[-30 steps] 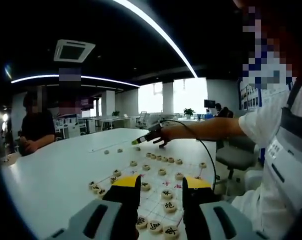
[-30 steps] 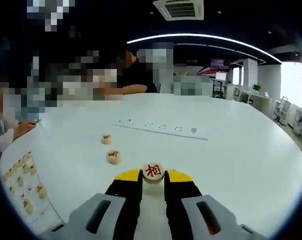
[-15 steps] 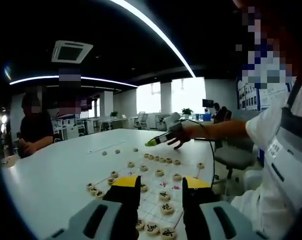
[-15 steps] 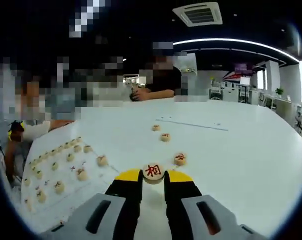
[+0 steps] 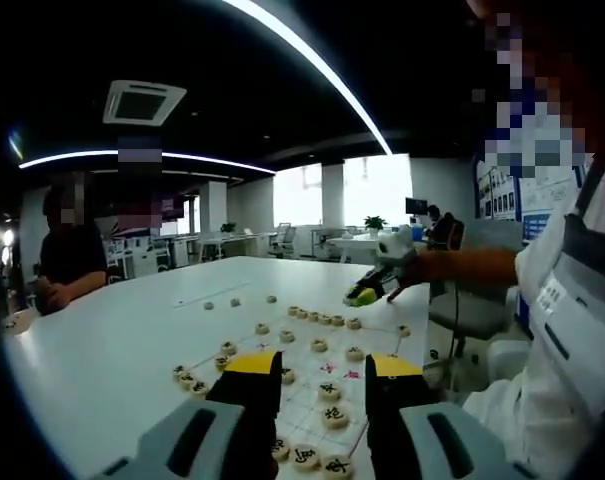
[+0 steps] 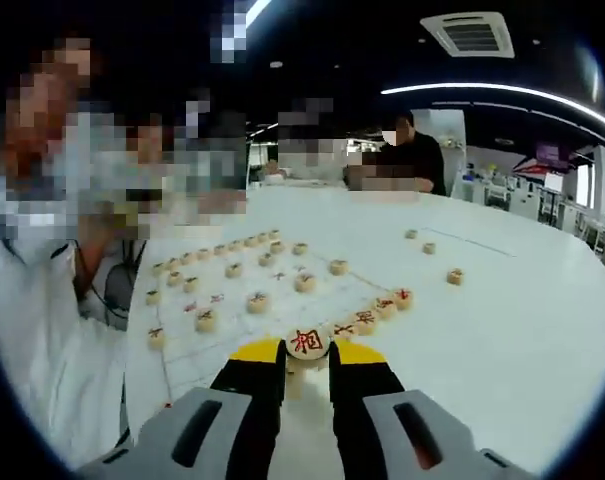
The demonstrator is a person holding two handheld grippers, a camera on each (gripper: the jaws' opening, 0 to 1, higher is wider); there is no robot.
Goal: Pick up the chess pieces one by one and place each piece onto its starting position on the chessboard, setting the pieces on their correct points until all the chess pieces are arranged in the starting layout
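Left gripper view: left gripper hangs above the near edge of the chessboard, jaws apart with nothing between them, same pose as a second ago. The right gripper comes in from the right and has swung from the loose pieces far out on the white table to above the board's far right side. Right gripper view: right gripper stays clamped on the red-marked piece, held at the jaw tips. The background has changed from bare table with a few strays to the board with its rows of pieces; three strays lie off to the right. So the piece is in the air over the board; carry looks nearly done, and placing on its point is likely next.
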